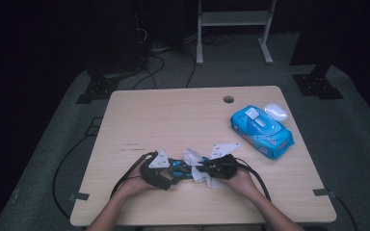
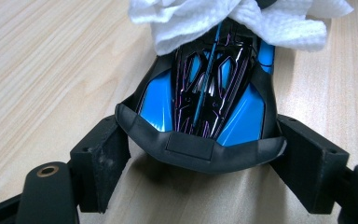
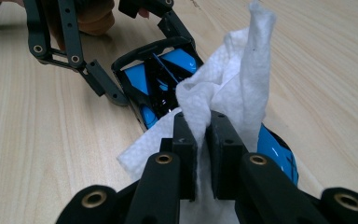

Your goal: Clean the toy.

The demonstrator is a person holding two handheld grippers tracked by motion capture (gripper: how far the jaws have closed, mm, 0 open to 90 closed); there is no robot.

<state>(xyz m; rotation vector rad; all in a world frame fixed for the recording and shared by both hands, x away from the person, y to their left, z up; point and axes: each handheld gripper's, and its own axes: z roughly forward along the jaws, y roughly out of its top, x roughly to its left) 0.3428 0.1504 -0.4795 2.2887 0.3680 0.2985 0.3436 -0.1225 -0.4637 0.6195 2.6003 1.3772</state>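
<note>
Glossy blue-and-black plastic toy car [image 2: 200, 93], soft dimpled paper wipe [image 3: 223, 93], matt wood-grain table [image 1: 164, 115].

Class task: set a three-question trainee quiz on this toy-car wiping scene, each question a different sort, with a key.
1. True or false: the right gripper is shut on the white wipe.
2. Multiple choice: the toy car is A red, B blue and black, C yellow.
3. Fill in: the blue wipes pack lies on the table to the far ____ of the person.

Key: 1 true; 2 B; 3 right.
</note>
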